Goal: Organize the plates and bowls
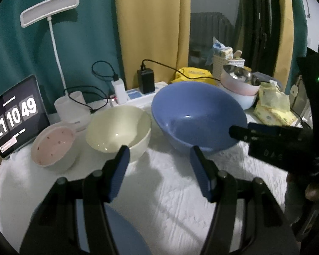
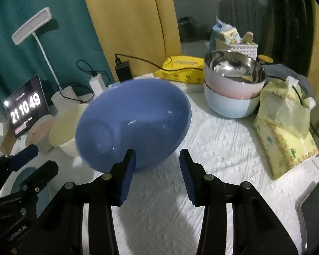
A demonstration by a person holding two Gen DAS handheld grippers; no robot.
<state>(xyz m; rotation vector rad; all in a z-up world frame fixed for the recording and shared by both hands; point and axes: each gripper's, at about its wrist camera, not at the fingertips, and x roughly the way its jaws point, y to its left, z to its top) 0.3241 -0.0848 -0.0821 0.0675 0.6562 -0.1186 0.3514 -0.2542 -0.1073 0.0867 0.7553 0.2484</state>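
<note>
A large blue bowl sits tilted on the white cloth. My right gripper is open, its left finger touching the bowl's near rim; in the left wrist view it reaches over the bowl's right rim. A cream bowl and a pink bowl stand left of it. My left gripper is open and empty over the cloth, in front of the cream and blue bowls. A blue plate lies under it. A stack of steel, pink and pale blue bowls stands at the back right.
A tablet clock, a white lamp, a power strip with chargers, a yellow pack, a white basket and tissue packs line the back and right. A dark tray lies at the near right.
</note>
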